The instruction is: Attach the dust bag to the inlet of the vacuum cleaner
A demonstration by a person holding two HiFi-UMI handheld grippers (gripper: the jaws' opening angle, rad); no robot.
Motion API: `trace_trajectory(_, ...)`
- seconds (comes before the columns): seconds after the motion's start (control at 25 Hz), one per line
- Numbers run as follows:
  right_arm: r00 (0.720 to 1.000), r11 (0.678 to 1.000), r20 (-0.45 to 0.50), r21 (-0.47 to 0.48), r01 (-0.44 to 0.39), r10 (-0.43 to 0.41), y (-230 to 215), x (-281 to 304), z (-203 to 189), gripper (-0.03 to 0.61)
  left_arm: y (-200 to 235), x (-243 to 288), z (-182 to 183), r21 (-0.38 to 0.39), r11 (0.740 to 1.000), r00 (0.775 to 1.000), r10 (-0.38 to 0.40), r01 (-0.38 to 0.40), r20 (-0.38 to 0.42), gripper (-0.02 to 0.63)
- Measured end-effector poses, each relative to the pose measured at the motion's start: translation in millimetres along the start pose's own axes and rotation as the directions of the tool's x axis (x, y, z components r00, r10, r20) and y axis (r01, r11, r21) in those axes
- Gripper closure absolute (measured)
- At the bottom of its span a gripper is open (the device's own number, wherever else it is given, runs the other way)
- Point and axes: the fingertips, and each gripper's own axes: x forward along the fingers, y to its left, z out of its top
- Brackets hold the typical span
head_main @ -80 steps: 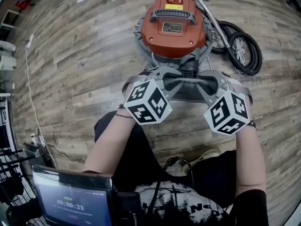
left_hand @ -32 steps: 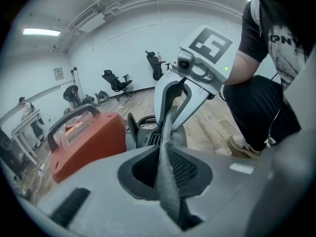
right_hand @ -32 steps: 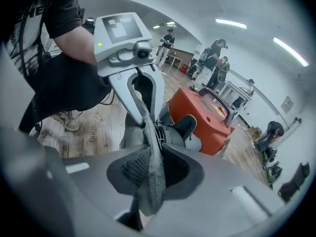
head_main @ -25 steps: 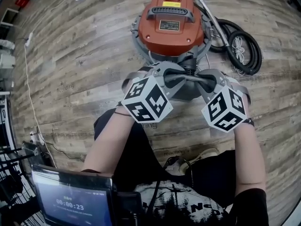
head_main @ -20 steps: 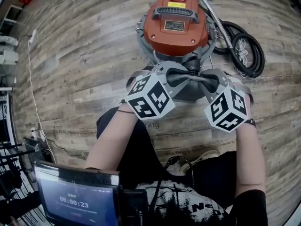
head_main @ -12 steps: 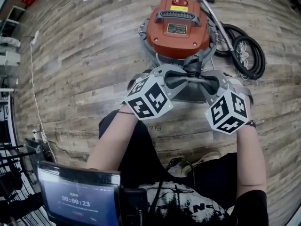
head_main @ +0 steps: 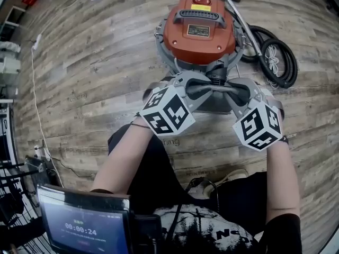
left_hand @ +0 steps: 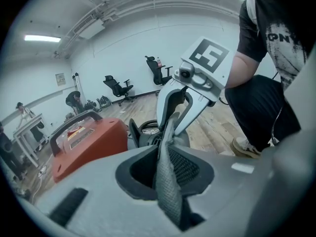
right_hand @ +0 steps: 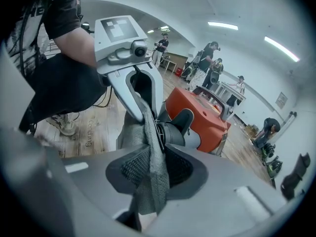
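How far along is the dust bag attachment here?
Done: dust bag brought to the inlet of the vacuum cleaner. In hand: left gripper and right gripper pinch its fabric; the right's jaws have just been opening. Left: probably seating it there, not visibly done.

Both bare forearms [head_main: 124, 157] reach toward twelve o'clock. The grey two-jaw left gripper [left_hand: 165, 172] pinches the grey mesh dust bag [left_hand: 169, 199]. The grey two-jaw right gripper [right_hand: 148, 174], its jaws just opened wider, pinches it too.

Head cam steeply down; gripper cams close, facing each other; all share vacuum [head_main: 198, 28], prob. inlet [right_hand: 174, 132]
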Motion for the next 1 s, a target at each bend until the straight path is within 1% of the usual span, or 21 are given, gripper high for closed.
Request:
trace_trajectory(0.04, 1.0, 1.0, 0.014, 0.016, 0.005, -0.005, -0.2, -1.9, -0.9, 0.494, 0.1, -1.9, 0.9, -0.013, 1.0, 1.0, 0.004, -0.004, 0.02, 0.539)
trace_trajectory(0.08, 1.0, 0.999, 0.029, 0.036, 0.005, -0.006, -0.4, -4.1, -2.0, 0.473, -0.2, -4.2, 1.9, -0.027, 1.0, 0.999, 0.006, -0.005, 0.037, 0.5)
trace_trajectory(0.16, 0.998, 0.997, 0.067, 0.079, -0.008, 0.002, -0.3, -8.2, -3.8, 0.39, -2.5, -8.5, 3.7, -0.046, 0.999, 0.998, 0.006, -0.003, 0.07, 0.422)
trace_trajectory(0.2, 0.996, 0.995, 0.091, 0.097, -0.021, 0.012, 1.1, -9.9, -3.8, 0.347, -4.1, -10.5, 4.9, -0.048, 0.999, 0.996, 0.009, -0.005, 0.088, 0.401)
trace_trajectory(0.24, 0.993, 0.994, 0.118, 0.108, -0.035, 0.022, 3.0, -12.0, -2.5, 0.308, -5.6, -12.6, 6.5, -0.046, 0.999, 0.994, 0.015, -0.01, 0.107, 0.39)
trace_trajectory(0.28, 0.989, 0.993, 0.147, 0.105, -0.043, 0.028, 4.2, -15.1, 0.6, 0.294, -6.6, -15.2, 8.4, -0.044, 0.999, 0.992, 0.023, -0.018, 0.125, 0.378)
trace_trajectory(0.4, 0.971, 0.998, 0.238, 0.043, -0.036, 0.025, -0.3, -30.2, 17.3, 0.242, -3.9, -24.6, 12.0, -0.064, 0.997, 0.983, 0.051, -0.041, 0.178, 0.368)
trace_trajectory(0.52, 0.943, 0.998, 0.332, 0.049, -0.05, 0.031, -4.8, -43.7, 29.7, 0.233, 1.3, -33.0, 10.5, -0.106, 0.993, 0.972, 0.074, -0.052, 0.223, 0.367)
trace_trajectory(0.6, 0.921, 0.993, 0.39, 0.105, -0.062, 0.016, -8.8, -48.8, 34.7, 0.235, 1.8, -40.3, 9.7, -0.107, 0.993, 0.969, 0.082, -0.058, 0.233, 0.367)
trace_trajectory(0.64, 0.907, 0.985, 0.421, 0.158, -0.068, -0.005, -11.4, -51.2, 37.1, 0.251, 0.7, -44.2, 8.7, -0.107, 0.992, 0.968, 0.089, -0.066, 0.233, 0.368)
trace_trajectory(0.68, 0.896, 0.975, 0.444, 0.207, -0.076, -0.024, -13.5, -53.6, 38.8, 0.282, -1.4, -47.9, 8.2, -0.115, 0.991, 0.966, 0.1, -0.074, 0.237, 0.407)
trace_trajectory(0.72, 0.889, 0.969, 0.457, 0.234, -0.083, -0.034, -14.9, -55.7, 40.0, 0.333, -3.9, -51.2, 8.5, -0.132, 0.988, 0.962, 0.11, -0.079, 0.248, 0.474)
trace_trajectory(0.8, 0.88, 0.969, 0.474, 0.231, -0.094, -0.028, -16.8, -58.0, 45.7, 0.424, -6.9, -57.9, 11.2, -0.17, 0.982, 0.954, 0.125, -0.081, 0.271, 0.548)
trace_trajectory(0.84, 0.876, 0.969, 0.482, 0.227, -0.097, -0.025, -18.2, -58.8, 50.5, 0.452, -6.3, -62.4, 12.8, -0.19, 0.978, 0.952, 0.134, -0.082, 0.276, 0.585)
trace_trajectory(0.88, 0.873, 0.968, 0.487, 0.232, -0.098, -0.028, -20.0, -59.4, 54.0, 0.473, -5.1, -67.0, 14.2, -0.214, 0.973, 0.95, 0.144, -0.085, 0.278, 0.609)
trace_trajectory(0.96, 0.874, 0.96, 0.483, 0.265, -0.087, -0.054, -25.6, -59.1, 51.8, 0.551, -3.0, -73.3, 15.5, -0.265, 0.96, 0.947, 0.166, -0.092, 0.274, 0.611)
trace_trajectory(1.0, 0.875, 0.954, 0.479, 0.289, -0.079, -0.072, -28.9, -58.7, 47.8, 0.572, -2.5, -74.6, 15.8, -0.286, 0.953, 0.946, 0.177, -0.096, 0.272, 0.611)
